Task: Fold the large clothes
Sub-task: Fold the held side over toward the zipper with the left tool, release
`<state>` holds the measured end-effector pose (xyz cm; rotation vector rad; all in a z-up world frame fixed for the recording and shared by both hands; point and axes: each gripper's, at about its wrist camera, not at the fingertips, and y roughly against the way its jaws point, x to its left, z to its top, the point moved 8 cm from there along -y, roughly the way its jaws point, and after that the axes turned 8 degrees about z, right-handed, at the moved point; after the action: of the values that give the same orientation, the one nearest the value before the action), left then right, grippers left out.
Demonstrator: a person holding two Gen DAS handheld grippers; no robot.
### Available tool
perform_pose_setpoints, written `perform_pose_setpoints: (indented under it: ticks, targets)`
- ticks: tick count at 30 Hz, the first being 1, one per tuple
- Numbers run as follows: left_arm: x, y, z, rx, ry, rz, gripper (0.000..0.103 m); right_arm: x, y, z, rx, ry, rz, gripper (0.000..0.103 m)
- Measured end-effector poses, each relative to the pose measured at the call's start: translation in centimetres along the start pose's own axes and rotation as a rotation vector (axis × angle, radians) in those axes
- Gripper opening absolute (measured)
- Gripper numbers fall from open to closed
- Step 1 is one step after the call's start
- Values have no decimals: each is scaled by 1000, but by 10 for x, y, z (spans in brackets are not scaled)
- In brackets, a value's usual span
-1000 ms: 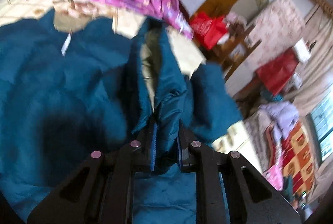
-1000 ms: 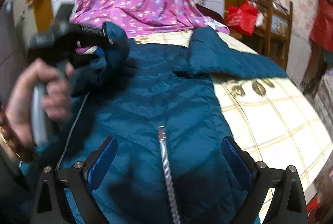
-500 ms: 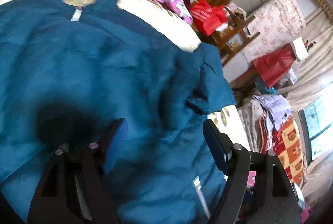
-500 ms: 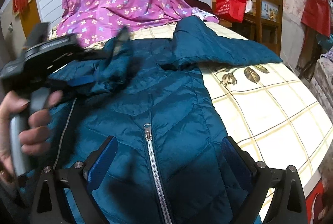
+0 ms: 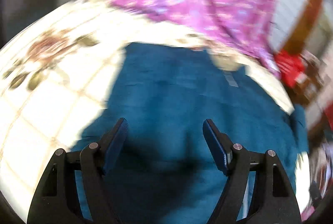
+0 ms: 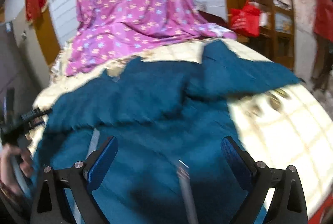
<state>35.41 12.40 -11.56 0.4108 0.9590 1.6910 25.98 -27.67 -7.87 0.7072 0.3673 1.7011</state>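
A large teal puffer jacket (image 6: 158, 99) lies spread on the bed, front up, its silver zipper (image 6: 185, 182) running toward me. One sleeve (image 6: 245, 74) stretches to the right; the other is folded across the chest. My right gripper (image 6: 168, 153) is open and empty above the jacket's lower front. My left gripper (image 5: 165, 130) is open and empty over the jacket's (image 5: 177, 99) left part; it also shows at the left edge of the right wrist view (image 6: 31, 113), held by a hand. Both views are blurred.
A cream checked bedsheet (image 6: 287, 124) with leaf prints covers the bed (image 5: 41, 88). A purple flowered cloth (image 6: 133, 11) is heaped at the far side. A red bag (image 6: 245, 18) and wooden shelves (image 6: 281, 24) stand at the right.
My left gripper has let go of the sleeve, opened, and swung left toward the jacket's left side. The sleeve now lies folded across the chest. The right gripper shifted slightly.
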Motion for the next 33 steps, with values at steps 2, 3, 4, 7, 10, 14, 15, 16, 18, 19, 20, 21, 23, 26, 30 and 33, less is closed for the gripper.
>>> perform_pose_setpoints:
  ticks: [2, 3, 4, 7, 10, 14, 15, 16, 18, 19, 20, 21, 23, 26, 30, 33]
  targets:
    - [21, -11, 3, 36, 66, 32, 75, 21, -24, 19, 0, 24, 43, 99]
    - [26, -15, 3, 45, 79, 41, 75, 32, -38, 28, 1, 29, 75, 99]
    - [33, -19, 2, 58, 90, 56, 75, 46, -57, 38, 3, 27, 122, 99]
    - [37, -32, 4, 89, 104, 54, 75, 66, -104, 44, 49, 25, 194, 99]
    - [34, -40, 2, 101, 89, 70, 75, 49, -132, 35, 84, -12, 217, 99]
    - [30, -54, -4, 134, 97, 84, 76, -25, -158, 18, 205, -152, 61, 98]
    - [29, -54, -4, 136, 97, 83, 77, -40, -160, 16, 210, -183, 30, 98]
    - [30, -55, -5, 135, 97, 86, 77, -56, -160, 15, 210, -229, 30, 98]
    - [30, -56, -5, 136, 95, 89, 78, -60, -159, 17, 203, -252, 82, 101]
    - [30, -56, -5, 137, 96, 92, 79, -57, -160, 16, 218, -236, 102, 103]
    - [31, -57, -6, 140, 101, 96, 79, -54, -160, 15, 226, -213, 104, 103]
    - [32, -59, -6, 144, 106, 98, 80, -51, -160, 13, 233, -180, 93, 103]
    - [32, -59, -6, 142, 105, 102, 80, -46, -162, 10, 241, -150, 73, 103]
    - [33, -58, -6, 143, 118, 92, 80, -47, -162, 10, 257, -148, 74, 103]
    - [42, -36, 5, 62, 158, 147, 80, -47, -128, 31, 169, -214, 38, 97]
    - [39, -19, 17, -36, 126, 179, 80, -16, -92, 59, -7, -59, 16, 98]
